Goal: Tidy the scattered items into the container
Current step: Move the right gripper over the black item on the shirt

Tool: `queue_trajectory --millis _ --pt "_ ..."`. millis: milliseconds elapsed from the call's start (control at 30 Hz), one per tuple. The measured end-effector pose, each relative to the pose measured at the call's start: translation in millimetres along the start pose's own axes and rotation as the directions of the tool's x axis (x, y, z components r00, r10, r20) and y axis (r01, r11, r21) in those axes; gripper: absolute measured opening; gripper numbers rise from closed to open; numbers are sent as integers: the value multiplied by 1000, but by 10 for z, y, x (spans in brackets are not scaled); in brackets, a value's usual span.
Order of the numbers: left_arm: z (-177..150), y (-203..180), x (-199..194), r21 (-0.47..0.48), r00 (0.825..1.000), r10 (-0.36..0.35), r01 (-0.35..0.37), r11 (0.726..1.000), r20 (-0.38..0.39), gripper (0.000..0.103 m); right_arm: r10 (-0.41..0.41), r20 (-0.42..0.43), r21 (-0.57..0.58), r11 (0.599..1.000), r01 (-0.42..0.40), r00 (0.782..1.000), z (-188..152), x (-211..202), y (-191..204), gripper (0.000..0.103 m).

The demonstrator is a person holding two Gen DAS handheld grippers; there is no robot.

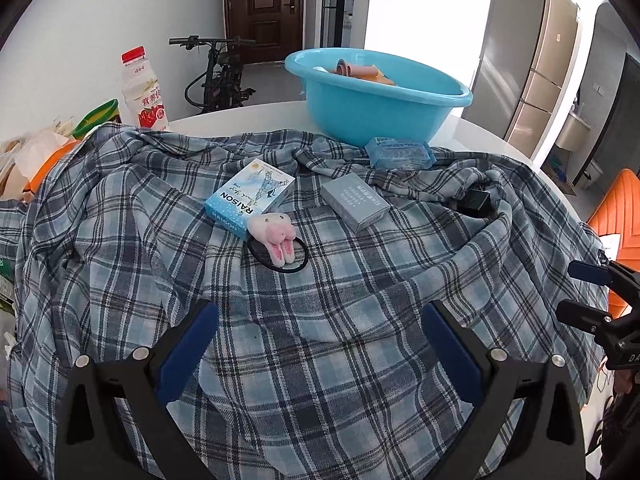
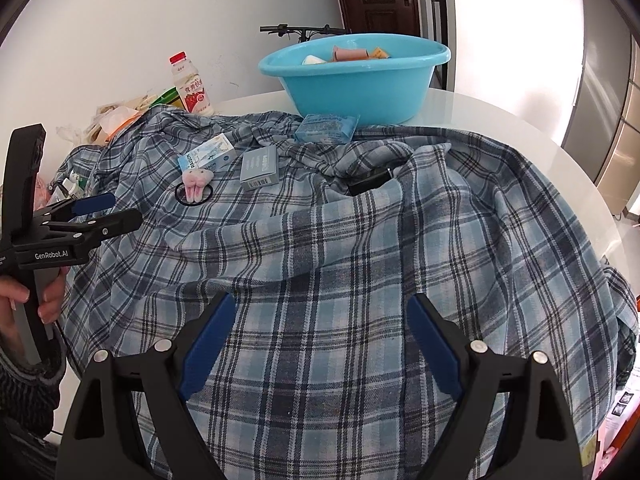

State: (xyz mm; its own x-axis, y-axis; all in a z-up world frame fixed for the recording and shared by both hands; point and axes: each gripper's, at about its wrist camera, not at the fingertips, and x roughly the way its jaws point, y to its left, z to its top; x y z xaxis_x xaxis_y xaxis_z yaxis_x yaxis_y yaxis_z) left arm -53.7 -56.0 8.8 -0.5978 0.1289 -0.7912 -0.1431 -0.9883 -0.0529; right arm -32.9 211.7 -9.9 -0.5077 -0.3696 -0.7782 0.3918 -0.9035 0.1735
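Stage: mid-task, between pick-ups; some things already lie in the basin, four loose items remain on the plaid shirt (image 1: 320,320) spread over the white table (image 2: 500,120).

Items, left to right in the left wrist view:
- Blue-and-white box (image 1: 250,197), centre left, flat on the shirt.
- Hair tie with a pink plush rabbit (image 1: 277,240), touching the box's near corner.
- Grey box (image 1: 355,201), centre, apart from the others.
- Clear blue packet (image 1: 401,153), upper centre, against the foot of the basin.
- Blue basin (image 1: 376,96), top centre, the container; it holds a few small things.
- Drink bottle (image 1: 143,88), upper left, not on the shirt.

Left gripper (image 1: 320,320): lower centre, low over the shirt, fingers spread wide, nothing between them, pointing toward the hair tie.

Right gripper (image 2: 320,312): lower centre of its own view, fingers likewise spread and empty, short of every item.

Next move, as a judgement: reach forward to the nearest item, probably the hair tie, pinching the plush body rather than the thin band.
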Motion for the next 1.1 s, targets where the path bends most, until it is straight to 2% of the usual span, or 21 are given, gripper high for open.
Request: queue_trajectory --millis 433,833,1100 --pt "7 79 150 -15 999 -5 5 1000 -31 103 -5 -31 25 1000 6 1000 21 128 -104 87" --pt "82 138 181 -14 1000 2 -2 1000 -29 103 2 -49 67 998 2 999 58 234 -220 87" --pt "120 129 268 -22 998 -30 29 999 -50 103 8 -67 65 998 -4 998 39 308 -224 87"
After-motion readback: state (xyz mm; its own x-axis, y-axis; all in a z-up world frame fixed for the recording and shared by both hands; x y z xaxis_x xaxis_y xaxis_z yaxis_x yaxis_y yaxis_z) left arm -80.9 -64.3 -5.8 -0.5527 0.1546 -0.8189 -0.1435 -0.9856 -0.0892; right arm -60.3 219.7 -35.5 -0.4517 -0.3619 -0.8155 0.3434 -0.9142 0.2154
